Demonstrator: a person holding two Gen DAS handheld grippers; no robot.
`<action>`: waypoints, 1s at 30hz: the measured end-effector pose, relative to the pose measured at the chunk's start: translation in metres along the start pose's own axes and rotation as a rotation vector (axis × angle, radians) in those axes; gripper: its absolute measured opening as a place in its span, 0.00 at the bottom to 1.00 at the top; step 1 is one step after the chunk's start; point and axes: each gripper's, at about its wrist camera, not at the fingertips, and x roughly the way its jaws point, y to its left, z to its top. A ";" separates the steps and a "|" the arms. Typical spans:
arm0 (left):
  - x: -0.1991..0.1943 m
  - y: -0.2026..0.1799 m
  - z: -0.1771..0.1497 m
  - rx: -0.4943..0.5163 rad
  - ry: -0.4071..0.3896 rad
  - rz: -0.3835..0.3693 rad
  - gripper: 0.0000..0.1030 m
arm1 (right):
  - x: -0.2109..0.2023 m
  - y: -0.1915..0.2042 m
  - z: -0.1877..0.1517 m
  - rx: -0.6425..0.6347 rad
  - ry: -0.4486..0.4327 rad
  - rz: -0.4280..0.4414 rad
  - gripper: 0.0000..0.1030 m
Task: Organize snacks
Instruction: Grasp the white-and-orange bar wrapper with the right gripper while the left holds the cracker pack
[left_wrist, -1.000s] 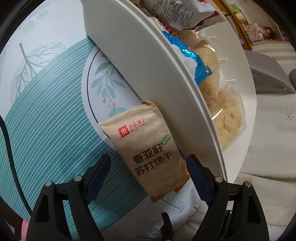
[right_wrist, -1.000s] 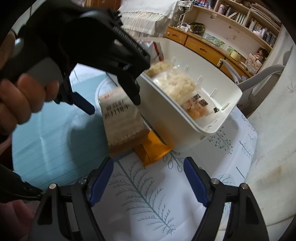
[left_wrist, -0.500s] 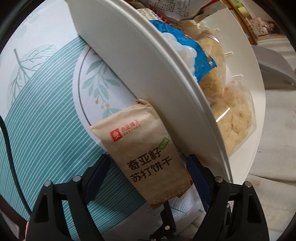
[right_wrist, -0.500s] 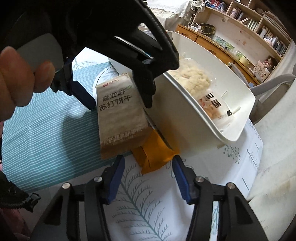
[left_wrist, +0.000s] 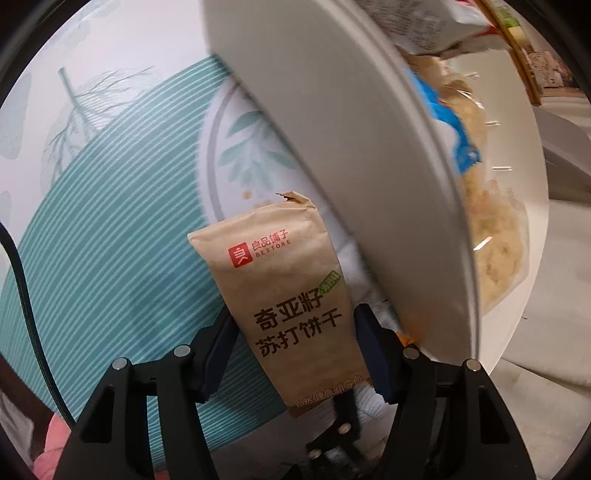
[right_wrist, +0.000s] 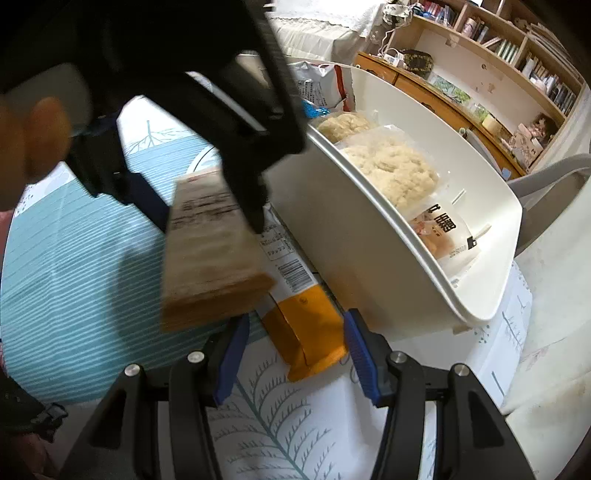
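Note:
My left gripper (left_wrist: 295, 349) is shut on a brown paper cracker packet (left_wrist: 291, 299) and holds it lifted off the tablecloth, beside the white basket (left_wrist: 332, 122). The packet also shows blurred in the right wrist view (right_wrist: 210, 254), under the left gripper (right_wrist: 207, 206). The basket (right_wrist: 354, 221) holds several snack bags, among them pale crumbly ones (right_wrist: 395, 170). An orange and white packet (right_wrist: 303, 325) lies on the table against the basket's base. My right gripper (right_wrist: 293, 356) is open, its fingers either side of the orange packet's near end.
The table has a white and teal leaf-print cloth (right_wrist: 74, 266). A grey chair (right_wrist: 546, 177) stands behind the basket. Wooden shelves and drawers (right_wrist: 480, 66) line the far wall. The table edge runs at the right, by a pale floor (right_wrist: 554, 362).
My left gripper has closed on the brown packet and lifted it off the table. My right gripper has moved forward to the orange packet and narrowed its opening.

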 end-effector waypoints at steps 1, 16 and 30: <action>0.000 0.004 0.001 -0.011 0.007 0.003 0.60 | 0.001 -0.001 0.000 0.006 0.000 -0.003 0.52; -0.037 0.033 0.021 -0.057 0.007 0.032 0.60 | 0.019 -0.012 0.025 0.186 0.035 0.096 0.54; -0.100 0.057 0.057 0.066 0.035 -0.002 0.60 | 0.022 0.009 0.053 0.386 0.190 0.164 0.38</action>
